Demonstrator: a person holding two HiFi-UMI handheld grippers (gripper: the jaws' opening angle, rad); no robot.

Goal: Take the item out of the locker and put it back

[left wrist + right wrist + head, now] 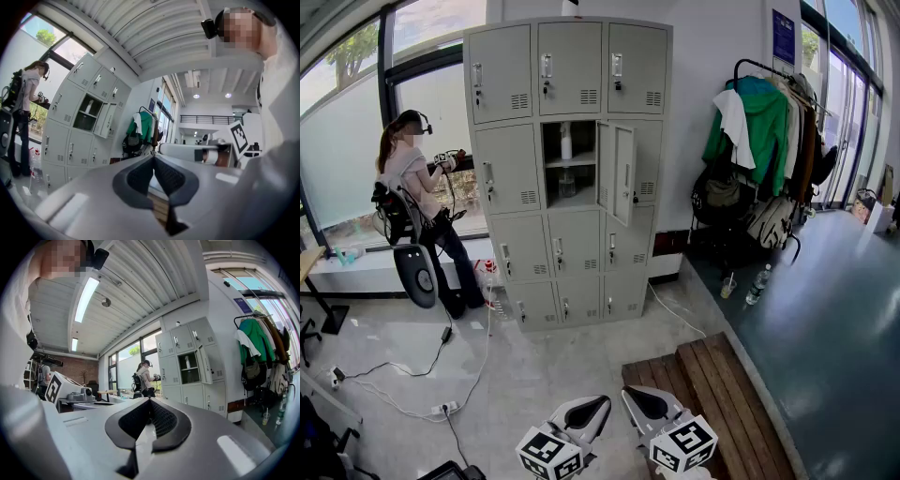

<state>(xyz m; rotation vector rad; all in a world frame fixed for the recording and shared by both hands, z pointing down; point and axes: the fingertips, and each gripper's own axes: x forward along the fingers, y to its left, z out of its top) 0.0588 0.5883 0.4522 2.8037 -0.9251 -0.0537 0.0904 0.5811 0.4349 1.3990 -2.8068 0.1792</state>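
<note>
A grey locker bank (572, 169) stands far across the room. One middle door (622, 172) hangs open. Inside, a white bottle (566, 141) stands on the upper shelf and a clear jar (567, 183) on the lower one. My left gripper (598, 405) and right gripper (634, 394) are low at the frame's bottom, side by side, far from the locker. Both point level toward it. The left gripper (153, 157) has its pads together with nothing between them. The right gripper (150, 401) is likewise shut and empty. The open compartment (87, 114) also shows in the right gripper view (190, 367).
A person (417, 187) with gear stands left of the lockers by the window. A coat rack (769, 131) full of clothes is at right, with a bottle (757, 284) and a cup (727, 286) on the floor. A wooden platform (722, 384) lies ahead right. Cables (441, 375) trail at left.
</note>
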